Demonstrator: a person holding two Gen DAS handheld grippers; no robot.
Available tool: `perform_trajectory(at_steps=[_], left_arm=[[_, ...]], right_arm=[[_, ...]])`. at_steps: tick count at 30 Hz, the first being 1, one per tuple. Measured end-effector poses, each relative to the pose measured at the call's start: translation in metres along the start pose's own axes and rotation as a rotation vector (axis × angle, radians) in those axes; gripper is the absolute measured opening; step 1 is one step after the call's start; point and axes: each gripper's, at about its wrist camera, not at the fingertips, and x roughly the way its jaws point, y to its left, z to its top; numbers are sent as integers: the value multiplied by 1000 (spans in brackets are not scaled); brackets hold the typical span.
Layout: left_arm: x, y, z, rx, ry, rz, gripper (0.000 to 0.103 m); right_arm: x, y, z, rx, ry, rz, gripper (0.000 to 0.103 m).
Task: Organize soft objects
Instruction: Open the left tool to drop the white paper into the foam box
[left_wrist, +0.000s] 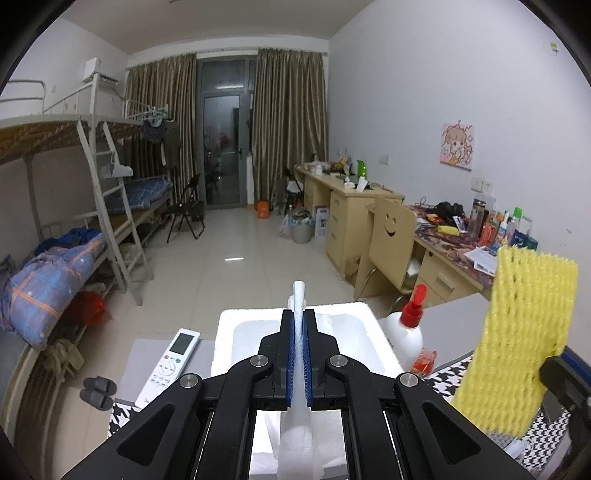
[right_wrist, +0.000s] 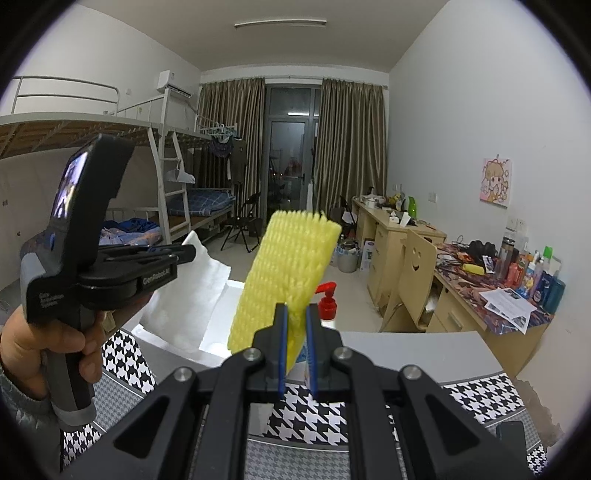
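My left gripper (left_wrist: 299, 314) is shut on a thin white foam sheet (left_wrist: 298, 373) that stands edge-on between the pads, over a white foam box (left_wrist: 369, 317). In the right wrist view the same left gripper (right_wrist: 184, 253), held by a hand (right_wrist: 48, 343), carries the white sheet (right_wrist: 207, 280) above the box (right_wrist: 236, 286). My right gripper (right_wrist: 295, 314) is shut on the lower corner of a yellow foam net sleeve (right_wrist: 288, 269), which tilts up and right. The yellow sleeve (left_wrist: 524, 332) hangs at the right of the left wrist view, beside the box.
A white pump bottle with a red top (left_wrist: 408, 328) stands right of the box, a white remote (left_wrist: 170, 365) to its left. A houndstooth cloth (right_wrist: 306, 410) covers the near table. Desks, a wooden chair (left_wrist: 388, 236) and bunk beds (left_wrist: 74, 206) fill the room behind.
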Motion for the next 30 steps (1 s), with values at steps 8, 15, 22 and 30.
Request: perform_trajectory(at_steps=[8, 15, 22, 30], left_arm=[[10, 7, -7, 1, 45, 21, 43], [0, 18, -12, -20, 15, 53, 94], [-17, 28, -13, -33, -30, 75, 102], [-29, 41, -17, -45, -47, 91, 102]], right_arm=[[5, 4, 4, -11, 4, -5, 12], [12, 4, 6, -3, 20, 3, 12], [22, 10, 11, -9, 33, 9, 12], [34, 22, 17, -18, 56, 16, 12]])
